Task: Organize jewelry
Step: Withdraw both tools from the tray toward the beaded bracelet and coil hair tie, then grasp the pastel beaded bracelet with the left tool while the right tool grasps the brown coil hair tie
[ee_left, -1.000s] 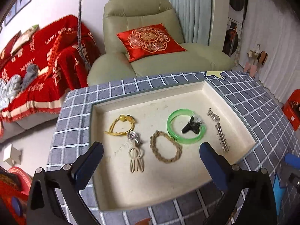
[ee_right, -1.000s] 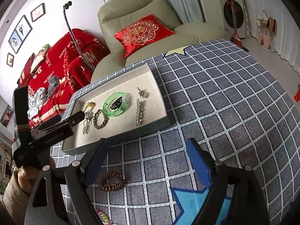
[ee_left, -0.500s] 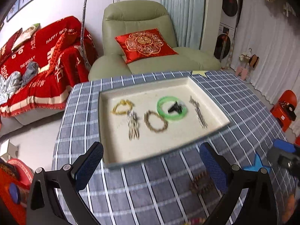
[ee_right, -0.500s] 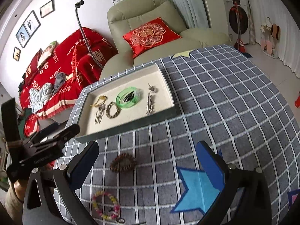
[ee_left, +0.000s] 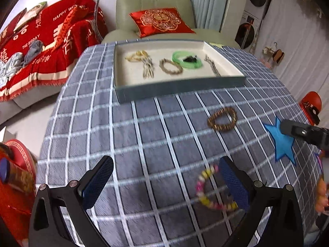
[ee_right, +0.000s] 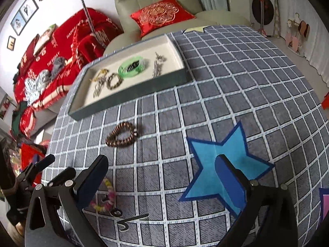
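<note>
A cream-lined tray [ee_left: 181, 87] [ee_right: 131, 94] at the table's far side holds a green bangle [ee_left: 186, 59] [ee_right: 131, 68], a woven bracelet [ee_left: 170, 66], a yellow cord piece and metal clips. A brown bead bracelet [ee_left: 222, 119] [ee_right: 121, 134] lies on the checked cloth in front of the tray. A pink and yellow bead bracelet [ee_left: 207, 189] [ee_right: 104, 197] lies near the front edge. My left gripper [ee_left: 164, 183] is open and empty, its right finger beside the pink and yellow bracelet. My right gripper [ee_right: 162, 183] is open and empty above the cloth.
A blue star patch [ee_right: 222, 168] [ee_left: 282, 142] marks the cloth on the right. A dark metal hook [ee_right: 131, 220] lies near the front edge. A green armchair with a red cushion [ee_left: 162, 20] and a red-covered sofa [ee_left: 41, 41] stand beyond the table.
Both grippers have drawn back from the tray toward the table's front edge. The brown bracelet and the pink and yellow bracelet have come into the left wrist view.
</note>
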Tool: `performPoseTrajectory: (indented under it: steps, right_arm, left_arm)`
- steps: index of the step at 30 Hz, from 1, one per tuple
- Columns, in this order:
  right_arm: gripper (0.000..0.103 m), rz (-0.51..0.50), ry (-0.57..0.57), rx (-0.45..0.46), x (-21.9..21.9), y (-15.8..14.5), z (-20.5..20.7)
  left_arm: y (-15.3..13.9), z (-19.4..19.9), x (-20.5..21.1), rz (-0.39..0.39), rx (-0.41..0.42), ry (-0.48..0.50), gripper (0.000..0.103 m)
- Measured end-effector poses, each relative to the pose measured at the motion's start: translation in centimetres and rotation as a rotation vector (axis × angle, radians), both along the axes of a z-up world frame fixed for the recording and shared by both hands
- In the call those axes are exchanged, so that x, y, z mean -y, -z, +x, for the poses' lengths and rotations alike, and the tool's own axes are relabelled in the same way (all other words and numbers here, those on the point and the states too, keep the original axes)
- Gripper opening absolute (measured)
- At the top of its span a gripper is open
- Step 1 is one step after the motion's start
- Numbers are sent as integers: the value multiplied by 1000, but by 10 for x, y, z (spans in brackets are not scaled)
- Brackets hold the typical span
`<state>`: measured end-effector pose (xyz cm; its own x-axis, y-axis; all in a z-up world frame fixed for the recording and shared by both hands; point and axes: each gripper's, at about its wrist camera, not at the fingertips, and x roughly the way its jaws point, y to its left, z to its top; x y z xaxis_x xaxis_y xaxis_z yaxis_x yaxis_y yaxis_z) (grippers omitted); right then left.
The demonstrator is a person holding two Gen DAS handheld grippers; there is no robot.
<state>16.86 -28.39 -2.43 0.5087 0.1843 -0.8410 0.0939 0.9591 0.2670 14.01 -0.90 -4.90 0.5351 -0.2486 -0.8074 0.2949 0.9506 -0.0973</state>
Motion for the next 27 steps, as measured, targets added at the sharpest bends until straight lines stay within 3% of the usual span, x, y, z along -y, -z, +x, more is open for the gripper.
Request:
performPoseTrajectory:
  steps: [17, 23, 27]
  right_arm:
    - [101, -108, -109, -4, -29, 10, 28]
    - [87, -144, -178, -7, -49, 16, 45]
    - [68, -189, -214, -26, -60, 25, 53]
  left_arm:
    - [19, -21, 18, 52, -32, 34, 103]
    - [24, -22, 23, 60, -42, 48, 103]
    - [25, -23, 25, 65, -35, 50, 103]
